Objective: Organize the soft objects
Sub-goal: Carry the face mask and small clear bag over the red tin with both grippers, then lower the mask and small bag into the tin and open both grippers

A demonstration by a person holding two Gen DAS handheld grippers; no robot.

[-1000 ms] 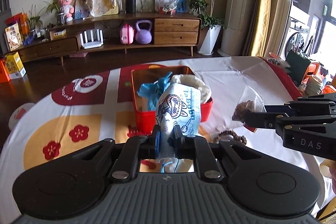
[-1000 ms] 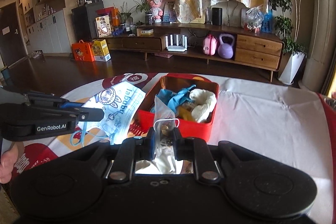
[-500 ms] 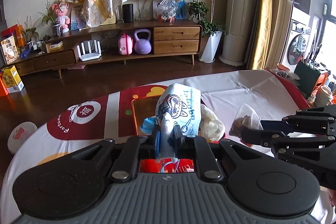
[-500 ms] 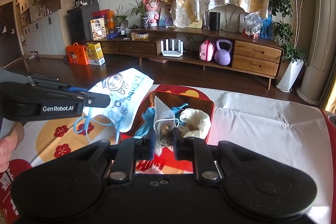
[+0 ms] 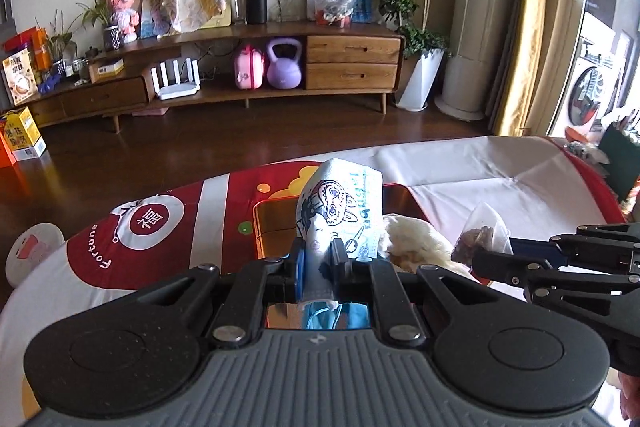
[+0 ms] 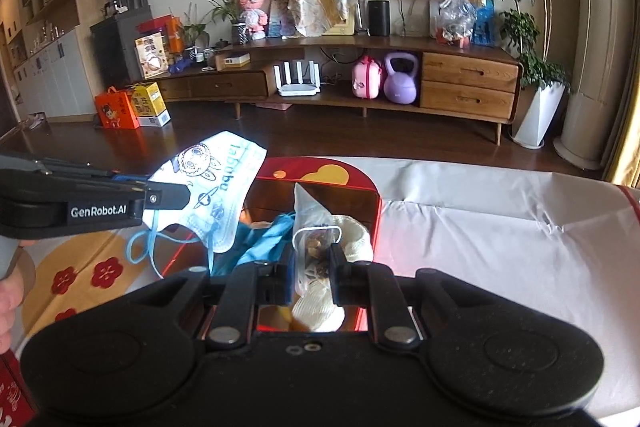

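Observation:
My left gripper (image 5: 318,261) is shut on a white face mask (image 5: 340,205) printed with a cartoon face and blue ear loops; the same mask (image 6: 216,187) shows at the left of the right wrist view, hanging over the left side of a red tin box (image 6: 372,195). My right gripper (image 6: 314,259) is shut on a small clear plastic bag of brown bits (image 6: 312,223), held above the box. That bag (image 5: 482,233) appears at the right of the left wrist view. Inside the box lie a blue cloth (image 6: 264,243) and a cream knitted item (image 6: 354,233).
The box (image 5: 276,219) stands on a round table under a red, yellow and white cloth (image 5: 160,223), with a plain white sheet (image 6: 500,227) to the right. Beyond the table edge are a dark wood floor and a long TV cabinet (image 5: 240,83). A hand (image 6: 12,291) shows at left.
Both grippers have moved forward across the table with their loads and now hang over the red box, which has slid down and closer in both views. Neither grip has altered.

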